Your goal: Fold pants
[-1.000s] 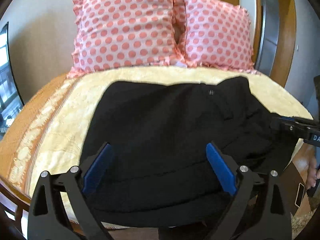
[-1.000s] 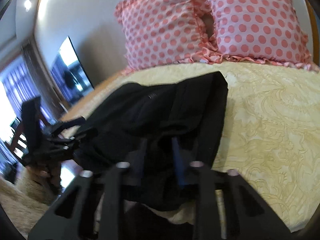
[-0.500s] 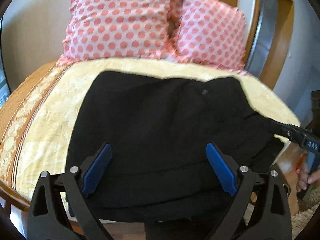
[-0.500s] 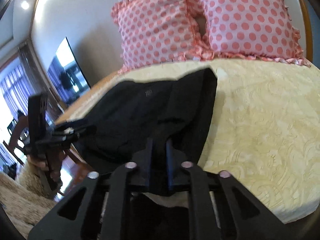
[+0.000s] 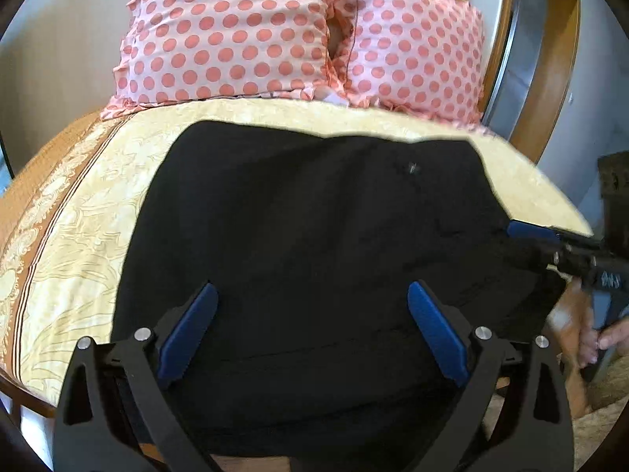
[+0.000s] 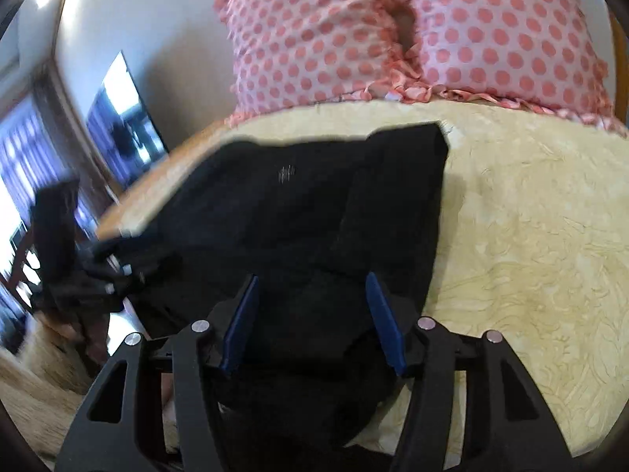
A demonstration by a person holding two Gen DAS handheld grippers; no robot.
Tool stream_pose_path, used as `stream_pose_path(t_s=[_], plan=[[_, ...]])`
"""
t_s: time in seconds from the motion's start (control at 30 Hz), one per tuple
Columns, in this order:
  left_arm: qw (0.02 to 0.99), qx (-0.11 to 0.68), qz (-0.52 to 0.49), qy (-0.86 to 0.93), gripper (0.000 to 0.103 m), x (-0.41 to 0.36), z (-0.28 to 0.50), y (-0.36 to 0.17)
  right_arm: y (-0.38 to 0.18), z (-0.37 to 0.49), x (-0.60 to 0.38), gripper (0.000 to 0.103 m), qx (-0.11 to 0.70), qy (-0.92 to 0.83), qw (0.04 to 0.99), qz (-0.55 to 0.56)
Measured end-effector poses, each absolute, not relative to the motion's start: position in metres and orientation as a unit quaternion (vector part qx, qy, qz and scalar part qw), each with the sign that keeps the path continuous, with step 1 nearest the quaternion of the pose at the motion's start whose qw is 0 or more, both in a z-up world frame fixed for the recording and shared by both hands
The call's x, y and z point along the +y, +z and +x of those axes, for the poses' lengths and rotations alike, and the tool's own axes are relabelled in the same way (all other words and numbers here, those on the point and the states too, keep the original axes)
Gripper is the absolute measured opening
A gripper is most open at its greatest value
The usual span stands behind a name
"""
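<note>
Both grippers (image 5: 310,326) (image 6: 310,314) have black angular frames, silver screws and blue pads (image 5: 436,334); bare fingers (image 5: 607,340) show at right.

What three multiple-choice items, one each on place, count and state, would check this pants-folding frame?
1. Where do the black pants lie?
A. on the yellow bedspread
B. on the floor
C. on top of the pillows

2. How many polka-dot pillows stand at the head of the bed?
A. one
B. two
C. four

3. How does the right hand-held gripper stand?
A. shut on the cloth
B. open over the cloth
C. out of view

Answers: 1 A, yellow bedspread shows around the pants. 2 B, two pink pillows stand side by side. 3 B, its blue pads are apart in the right wrist view.
</note>
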State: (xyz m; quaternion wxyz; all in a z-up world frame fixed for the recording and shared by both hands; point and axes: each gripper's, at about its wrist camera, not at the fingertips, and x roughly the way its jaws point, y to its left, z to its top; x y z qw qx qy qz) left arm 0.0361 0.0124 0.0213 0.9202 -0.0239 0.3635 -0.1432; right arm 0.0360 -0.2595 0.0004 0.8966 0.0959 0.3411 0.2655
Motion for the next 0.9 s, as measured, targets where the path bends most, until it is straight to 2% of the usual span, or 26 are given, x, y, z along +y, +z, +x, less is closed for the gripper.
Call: stream_pose_path(t_s=[0.1,0.27,0.47,0.53,0.6,0.67,0.9], plan=[[0.926,0.348,-0.064,-0.133,0.097,0.038,0.045,0.04,0.014,0.053,-0.287,0.058,0.324,0.241,0.9,0.162],[0.919,0.368,-0.108,-0.093,0.097,0.073,0.072,0.044,-0.002,0.103,-0.304,0.058,0.383,0.22,0.866,0.233],[0.893,0.412,-0.156,-0.094,0.096,0.098,0.098,0.032,-0.023,0.123,-0.292,0.057,0.405,0.231,0.853,0.234],[0.89,0.418,-0.156,-0.094,0.096,0.101,0.106,0.029,-0.023,0.123,-0.291,0.053,0.404,0.237,0.852,0.234],[0.886,0.426,-0.155,-0.093,0.096,0.103,0.115,0.028,-0.023,0.122,-0.29,0.044,0.402,0.246,0.851,0.232],[0.883,0.431,-0.154,-0.101,0.096,0.103,0.122,0.027,-0.02,0.12,-0.287,0.042,0.396,0.257,0.854,0.22],[0.867,0.464,-0.139,-0.12,0.096,0.098,0.152,0.02,-0.027,0.131,-0.29,0.048,0.402,0.267,0.841,0.244]])
